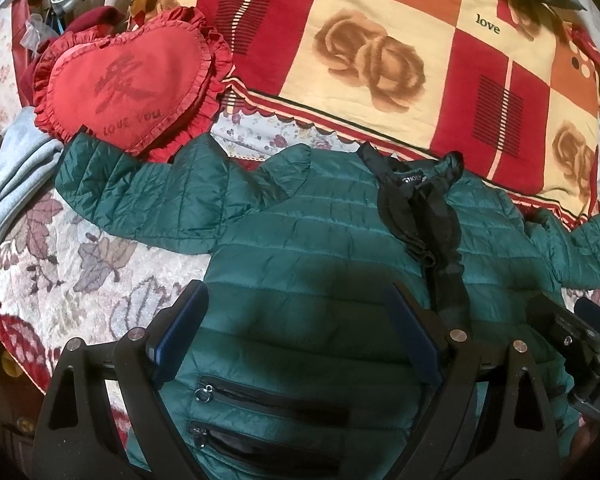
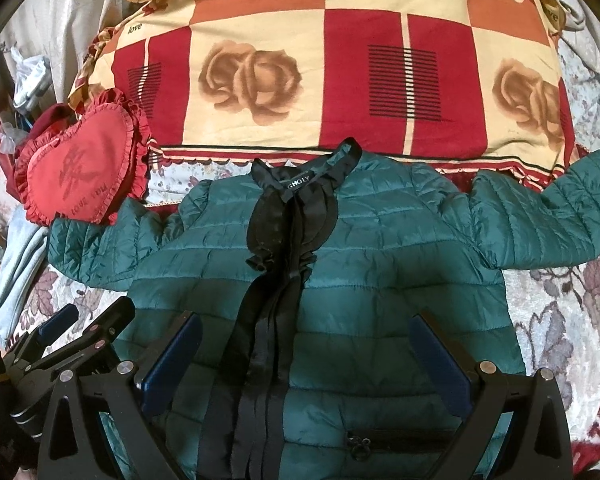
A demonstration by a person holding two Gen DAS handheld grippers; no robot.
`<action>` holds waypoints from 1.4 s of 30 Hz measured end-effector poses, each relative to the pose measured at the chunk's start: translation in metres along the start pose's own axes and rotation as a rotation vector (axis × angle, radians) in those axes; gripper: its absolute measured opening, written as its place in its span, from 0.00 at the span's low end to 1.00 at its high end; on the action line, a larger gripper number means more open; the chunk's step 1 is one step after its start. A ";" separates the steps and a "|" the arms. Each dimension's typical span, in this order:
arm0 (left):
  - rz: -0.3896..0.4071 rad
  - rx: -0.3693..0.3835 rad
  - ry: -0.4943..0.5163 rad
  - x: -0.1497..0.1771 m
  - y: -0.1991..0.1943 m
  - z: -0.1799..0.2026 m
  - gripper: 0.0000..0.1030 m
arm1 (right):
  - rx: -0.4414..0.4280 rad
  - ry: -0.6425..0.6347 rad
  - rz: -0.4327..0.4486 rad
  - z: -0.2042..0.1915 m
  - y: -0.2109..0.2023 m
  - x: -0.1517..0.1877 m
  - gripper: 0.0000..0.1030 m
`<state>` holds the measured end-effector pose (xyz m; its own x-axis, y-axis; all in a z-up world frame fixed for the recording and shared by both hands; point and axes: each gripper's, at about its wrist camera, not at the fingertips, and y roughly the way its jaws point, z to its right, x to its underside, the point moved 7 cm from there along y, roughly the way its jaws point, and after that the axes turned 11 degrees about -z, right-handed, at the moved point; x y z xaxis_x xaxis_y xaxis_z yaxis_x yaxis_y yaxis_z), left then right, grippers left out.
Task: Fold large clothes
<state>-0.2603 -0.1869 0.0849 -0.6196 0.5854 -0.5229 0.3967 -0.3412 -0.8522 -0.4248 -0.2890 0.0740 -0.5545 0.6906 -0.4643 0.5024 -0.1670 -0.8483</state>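
My left gripper [image 1: 296, 320] hovers over the lower front of the green quilted jacket [image 1: 320, 248], its blue-padded fingers [image 1: 184, 320] spread wide with nothing between them but the fabric below. Two black zipped pockets [image 1: 268, 400] lie just under this gripper. My right gripper [image 2: 308, 352] hangs over the jacket's other half, fingers [image 2: 440, 352] equally wide and holding nothing; the black zip placket [image 2: 268, 320] runs down between them, nearer the left finger. Each gripper shows at the edge of the other's view, so the two sit side by side, near each other.

The jacket lies front-up and spread flat on the bed, on a floral bedspread [image 2: 560, 320]. Its black ruffled collar [image 2: 300, 184] points away from me, and both sleeves stretch outward, left sleeve [image 1: 140, 188] and right sleeve [image 2: 540, 216].

Beyond the collar lies a red, orange and cream blanket [image 2: 340, 60] printed with roses and the word "love". A red heart-shaped ruffled cushion [image 1: 128, 88] rests on the tip of the left sleeve. Grey cloth [image 1: 16, 184] lies just beyond that cuff.
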 end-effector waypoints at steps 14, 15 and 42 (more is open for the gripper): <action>-0.010 0.001 -0.005 0.001 0.004 -0.004 0.88 | -0.020 0.008 -0.014 -0.003 0.005 0.003 1.00; -0.010 -0.002 -0.007 0.001 0.005 -0.005 0.88 | -0.021 0.009 -0.015 -0.004 0.006 0.004 1.00; -0.026 -0.022 -0.038 0.001 0.015 -0.030 0.88 | -0.029 -0.006 -0.035 -0.015 0.016 0.006 1.00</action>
<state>-0.2347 -0.1699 0.0723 -0.6550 0.5655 -0.5012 0.3947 -0.3095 -0.8651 -0.4105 -0.2771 0.0611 -0.5758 0.6917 -0.4359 0.5018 -0.1220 -0.8563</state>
